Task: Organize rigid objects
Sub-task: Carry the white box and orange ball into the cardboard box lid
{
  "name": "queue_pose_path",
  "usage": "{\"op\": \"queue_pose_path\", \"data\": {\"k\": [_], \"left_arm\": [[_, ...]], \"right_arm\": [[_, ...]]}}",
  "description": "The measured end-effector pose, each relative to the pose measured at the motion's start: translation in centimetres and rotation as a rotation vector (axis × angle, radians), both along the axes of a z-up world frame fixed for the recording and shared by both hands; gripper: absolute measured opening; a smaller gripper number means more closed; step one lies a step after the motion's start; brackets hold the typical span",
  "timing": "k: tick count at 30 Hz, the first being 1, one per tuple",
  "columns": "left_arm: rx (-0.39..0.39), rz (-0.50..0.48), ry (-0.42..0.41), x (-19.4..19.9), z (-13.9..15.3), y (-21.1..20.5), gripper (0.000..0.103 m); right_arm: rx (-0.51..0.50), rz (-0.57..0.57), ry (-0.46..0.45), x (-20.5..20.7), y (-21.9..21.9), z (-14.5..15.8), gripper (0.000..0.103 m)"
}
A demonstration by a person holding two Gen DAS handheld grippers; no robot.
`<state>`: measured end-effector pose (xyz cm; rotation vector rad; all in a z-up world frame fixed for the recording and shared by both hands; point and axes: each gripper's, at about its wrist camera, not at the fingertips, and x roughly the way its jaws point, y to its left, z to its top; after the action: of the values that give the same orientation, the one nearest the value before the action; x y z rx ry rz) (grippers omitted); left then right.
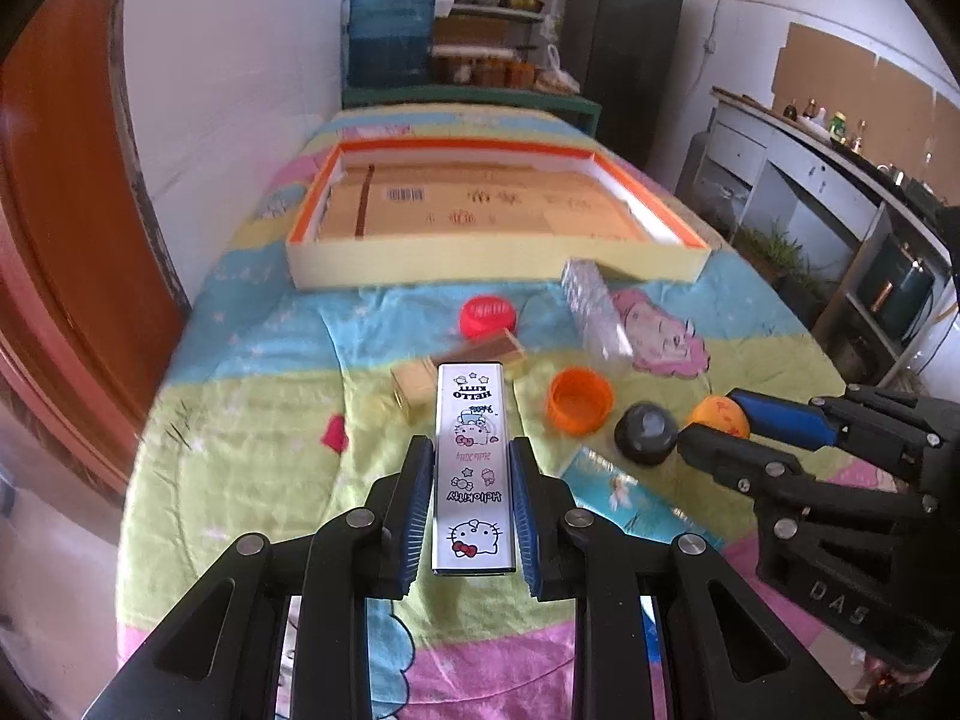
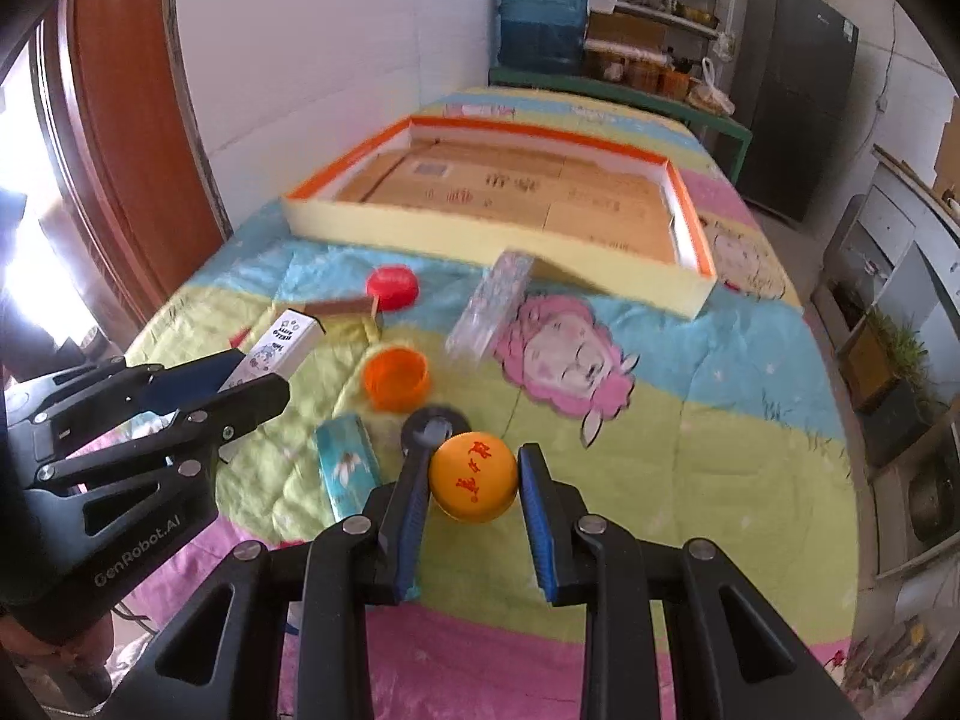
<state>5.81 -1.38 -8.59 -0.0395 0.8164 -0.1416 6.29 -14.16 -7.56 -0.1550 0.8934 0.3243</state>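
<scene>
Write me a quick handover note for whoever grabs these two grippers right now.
Left gripper: jaws shut on the white Hello Kitty box, held above the bedspread.
Right gripper: jaws shut on the orange ball.
The tray at the far end holds only its cardboard lining; nothing sorted yet.
Still loose on the bedspread: red cap, orange cap, black cap, clear plastic bottle, teal box, brown box.
Next, probably: carry both held items to the tray.

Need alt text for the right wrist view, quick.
The right gripper is shut on an orange ball above a cartoon-print bedspread. The left gripper holds a white Hello Kitty box; an empty shallow tray lies beyond.
</scene>
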Motion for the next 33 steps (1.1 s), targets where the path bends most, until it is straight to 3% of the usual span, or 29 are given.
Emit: {"op": "queue_pose_path", "data": {"k": [15,24,33], "left_arm": [[-0.066,0.043,-0.077,2.2,5.4,1.2,0.026],[-0.041,0.083,-0.131,5.9,8.3,1.6,0.026],[-0.022,0.102,-0.164,10.7,10.3,1.7,0.026]], "right_arm": [[0.110,-0.047,-0.047,2.6,-2.3,3.6,0.030],[0.129,-0.052,-0.098,5.0,-2.4,5.4,0.030],[0.130,-0.078,-0.168,10.0,-2.8,7.5,0.030]]}}
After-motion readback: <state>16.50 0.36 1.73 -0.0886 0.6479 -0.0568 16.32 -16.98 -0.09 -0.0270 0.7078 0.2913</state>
